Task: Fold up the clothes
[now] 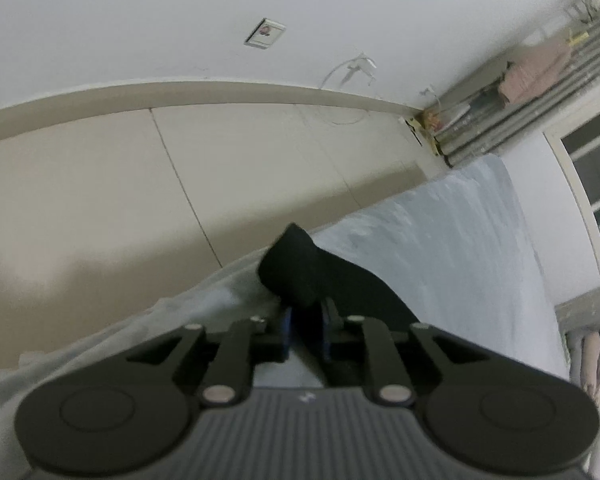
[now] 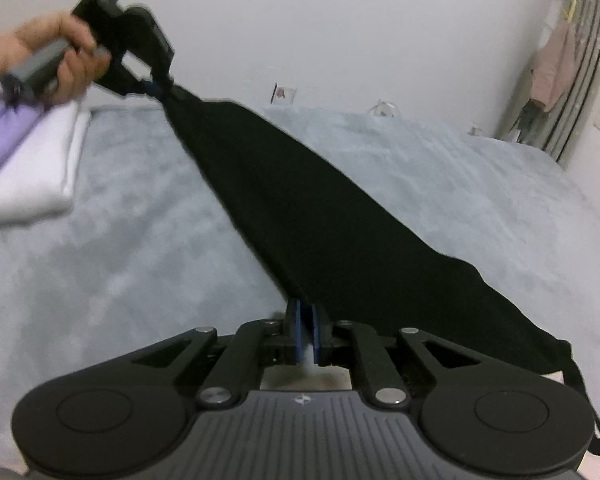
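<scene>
Grey-blue bed beneath a black garment stretched taut, long axis running 6 to 11 o'clock. Right tongs pinch its near end; left tongs, in a hand, pinch its far end. Folded white and purple clothes lie at 9 o'clock.

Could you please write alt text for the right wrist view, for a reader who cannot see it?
A black garment hangs stretched between the right tongs in the foreground and the left tongs, hand-held at upper left, above a grey-blue bed. Folded white and purple clothes sit at left.
</scene>
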The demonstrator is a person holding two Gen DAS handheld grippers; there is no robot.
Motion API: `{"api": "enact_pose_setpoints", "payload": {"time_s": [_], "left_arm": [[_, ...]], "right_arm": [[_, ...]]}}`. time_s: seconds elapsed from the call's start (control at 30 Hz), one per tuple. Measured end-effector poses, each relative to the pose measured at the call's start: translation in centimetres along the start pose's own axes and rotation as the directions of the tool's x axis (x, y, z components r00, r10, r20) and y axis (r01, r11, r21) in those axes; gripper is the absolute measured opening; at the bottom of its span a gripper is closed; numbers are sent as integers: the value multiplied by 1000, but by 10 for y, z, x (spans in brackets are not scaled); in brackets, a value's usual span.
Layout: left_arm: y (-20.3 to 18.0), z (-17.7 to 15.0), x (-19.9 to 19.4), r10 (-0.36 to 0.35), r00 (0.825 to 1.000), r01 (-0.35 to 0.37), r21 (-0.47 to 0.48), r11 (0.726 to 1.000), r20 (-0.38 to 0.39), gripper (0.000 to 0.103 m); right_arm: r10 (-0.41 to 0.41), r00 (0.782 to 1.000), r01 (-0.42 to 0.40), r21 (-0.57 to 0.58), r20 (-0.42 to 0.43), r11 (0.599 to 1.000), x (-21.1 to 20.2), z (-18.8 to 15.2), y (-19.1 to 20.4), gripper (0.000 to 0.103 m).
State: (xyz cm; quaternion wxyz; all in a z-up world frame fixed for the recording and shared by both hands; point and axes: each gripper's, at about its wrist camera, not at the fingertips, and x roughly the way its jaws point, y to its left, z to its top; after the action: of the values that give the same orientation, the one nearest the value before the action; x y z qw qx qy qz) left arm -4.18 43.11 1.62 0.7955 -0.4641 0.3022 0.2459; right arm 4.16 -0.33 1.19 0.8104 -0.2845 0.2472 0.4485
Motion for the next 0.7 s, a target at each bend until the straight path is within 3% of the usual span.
{"api": "enact_pose_setpoints", "payload": {"time_s": [0.13,0.2,0.27,0.33,0.47,0.6,0.67,0.7], "left_arm": [[12,10,-13,21,999,-19,-50,999,49,17],[16,17,-16,21,998,-17,-60,998,62,27],[17,22,-15,18,998,-14,-66,998,52,46],[15,24,-9,15,999,-13,-71,997,34,47],[9,26,7,14,1000,-14,-92,996,2,60],[-8,17,25,66,998,-66,-10,998,-25,52],[-17,13,30,106,994,-105,52,993,-9,34],[-20,11,31,122,992,-122,81,989,-3,30]], "right_arm": [[12,1000,-13,33,15,999,1,0,3,8],[24,997,-32,121,69,992,-9,0,-5,9],[1,995,-25,240,96,970,-17,-2,-20,10],[-41,996,12,323,82,946,-22,-6,-33,11],[-68,996,38,390,63,920,-36,-21,-46,14],[-73,995,34,460,67,887,-59,-39,-51,15],[-70,995,27,499,69,866,-71,-49,-53,15],[-69,995,25,515,66,857,-77,-52,-53,15]]}}
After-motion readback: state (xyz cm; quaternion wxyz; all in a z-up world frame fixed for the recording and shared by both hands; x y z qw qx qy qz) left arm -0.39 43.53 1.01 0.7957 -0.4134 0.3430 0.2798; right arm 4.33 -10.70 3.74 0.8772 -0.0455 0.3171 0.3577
